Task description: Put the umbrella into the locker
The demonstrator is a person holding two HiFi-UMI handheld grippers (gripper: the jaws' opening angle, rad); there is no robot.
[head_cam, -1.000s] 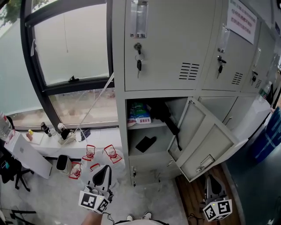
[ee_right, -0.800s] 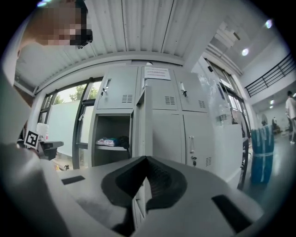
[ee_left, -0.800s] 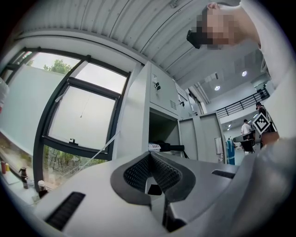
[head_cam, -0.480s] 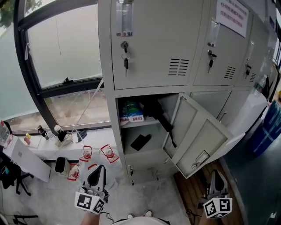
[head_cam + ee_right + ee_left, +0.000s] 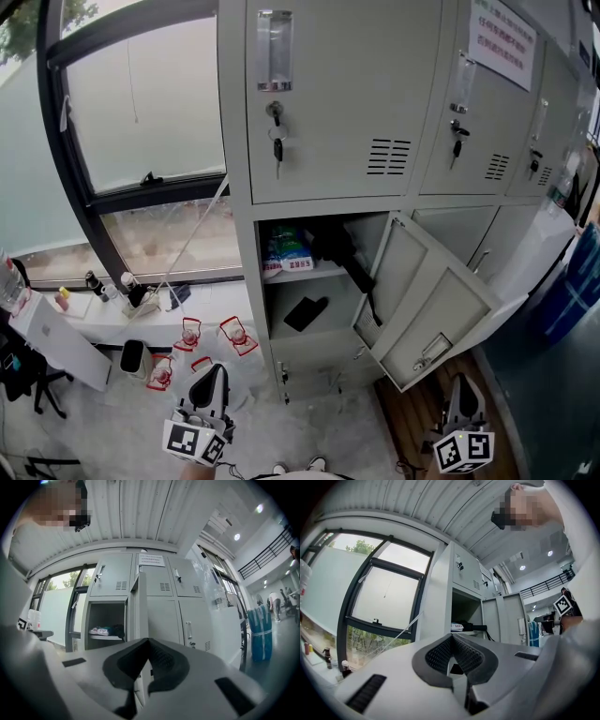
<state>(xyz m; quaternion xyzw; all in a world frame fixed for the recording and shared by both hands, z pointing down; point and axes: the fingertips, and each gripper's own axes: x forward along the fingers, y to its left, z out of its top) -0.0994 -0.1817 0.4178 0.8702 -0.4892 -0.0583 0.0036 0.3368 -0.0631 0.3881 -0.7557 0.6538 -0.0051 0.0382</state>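
The black folded umbrella (image 5: 337,246) lies on the upper shelf of the open locker (image 5: 314,281), its strap hanging over the shelf edge. It also shows as a dark shape in the left gripper view (image 5: 472,627) and the right gripper view (image 5: 116,630). My left gripper (image 5: 216,369) hangs low in front of the locker, to its left, with the jaws shut and nothing between them (image 5: 452,637). My right gripper (image 5: 459,381) hangs low at the right, below the open door (image 5: 427,302). It is shut and holds nothing (image 5: 148,640).
A white and blue package (image 5: 284,251) shares the upper shelf, and a flat black item (image 5: 307,312) lies on the lower one. Keys (image 5: 277,145) hang from the locker above. Red-trimmed clear containers (image 5: 234,334) and a black bin (image 5: 133,355) stand on the floor at left. A blue bin (image 5: 581,281) is at right.
The head view has swung a little, so the lockers sit slightly differently in the picture. The right gripper drifted slightly; the left stays put. Both remain shut and apart from the umbrella.
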